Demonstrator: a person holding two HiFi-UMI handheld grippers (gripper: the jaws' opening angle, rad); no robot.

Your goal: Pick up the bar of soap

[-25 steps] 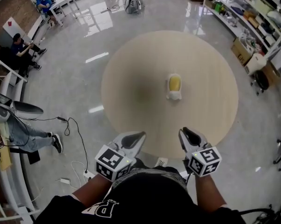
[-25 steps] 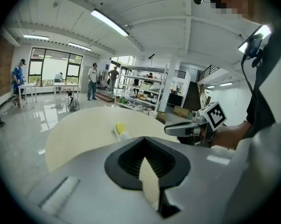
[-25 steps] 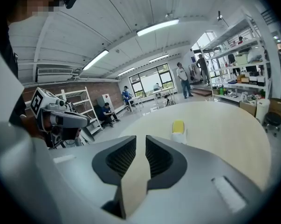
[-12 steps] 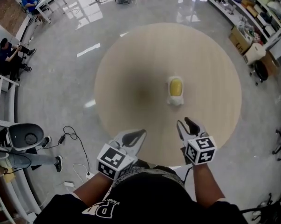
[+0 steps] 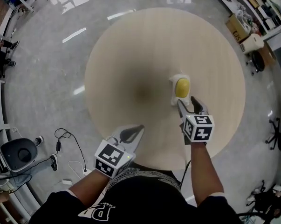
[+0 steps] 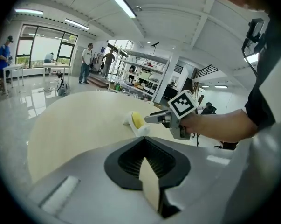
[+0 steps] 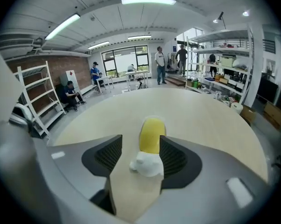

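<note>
A yellow bar of soap (image 5: 182,87) lies in a white dish (image 5: 174,97) right of centre on the round beige table (image 5: 131,55). My right gripper (image 5: 188,102) is just in front of it with its jaws opening. In the right gripper view the soap (image 7: 152,133) and the dish's near end (image 7: 147,164) sit between the pads (image 7: 107,155), which do not press on them. My left gripper (image 5: 131,134) hangs shut and empty over the table's near edge. The left gripper view shows the soap (image 6: 137,120) and the right gripper (image 6: 152,119) beyond its own jaws.
Grey polished floor surrounds the table. A cable (image 5: 61,136) and a black chair (image 5: 14,153) lie at the left, with cardboard boxes (image 5: 233,27) and shelves at the right. People (image 7: 160,64) stand and sit far off by the windows.
My right gripper has moved forward over the table to the soap dish and its jaws have spread apart. The left gripper has stayed near the table's front edge.
</note>
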